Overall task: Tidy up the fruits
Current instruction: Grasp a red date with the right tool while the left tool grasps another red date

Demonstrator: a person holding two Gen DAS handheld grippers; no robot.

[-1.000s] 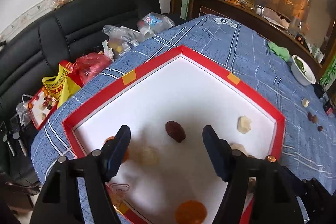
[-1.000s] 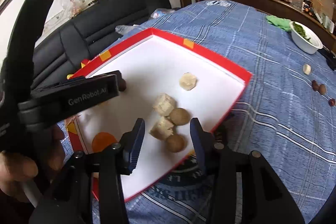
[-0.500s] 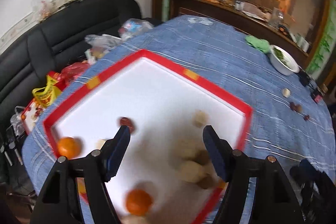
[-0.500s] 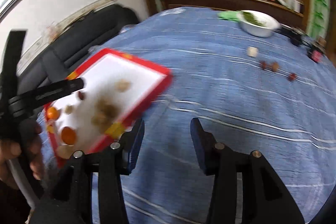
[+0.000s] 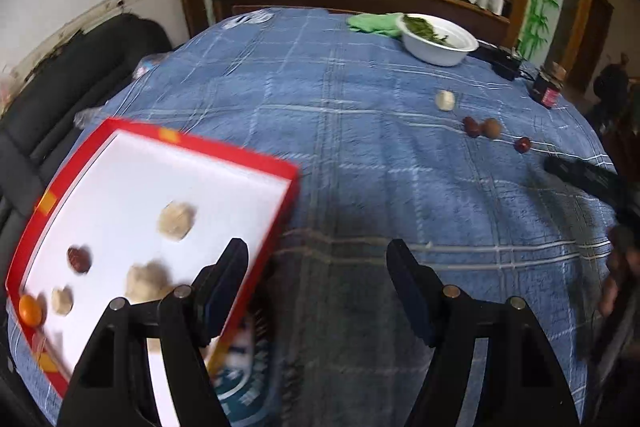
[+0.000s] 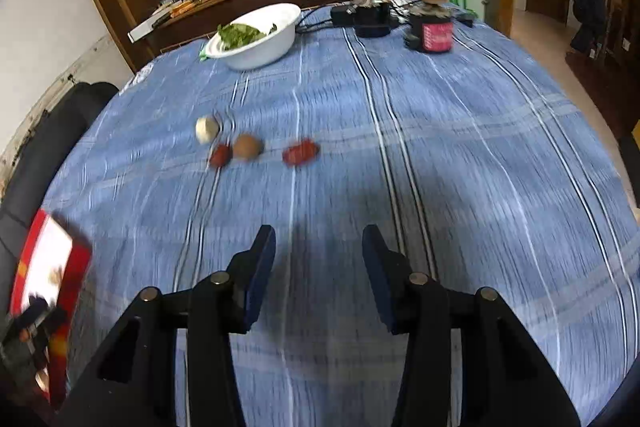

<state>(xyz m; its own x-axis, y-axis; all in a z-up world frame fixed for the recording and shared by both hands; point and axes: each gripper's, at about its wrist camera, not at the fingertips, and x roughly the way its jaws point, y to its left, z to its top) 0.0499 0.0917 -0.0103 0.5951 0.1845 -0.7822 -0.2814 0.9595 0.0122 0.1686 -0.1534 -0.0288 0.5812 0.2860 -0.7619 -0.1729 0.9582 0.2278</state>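
The red-rimmed tray [image 5: 120, 131] sits at the table's left edge, holding an orange [image 5: 30, 309], a red date [image 5: 79, 259] and pale fruit pieces. The left gripper [image 5: 316, 281] gapes wide and empty above blue plaid cloth [image 5: 360, 167]. Four loose fruits [image 6: 248, 146] lie mid-table, with open cloth around them. The right gripper [image 6: 319, 267], empty, is closing. The jar's red label [image 6: 437, 35] is unreadable

Four fruits [image 6: 245, 146] — loose on tablecloth [image 6: 440, 147]
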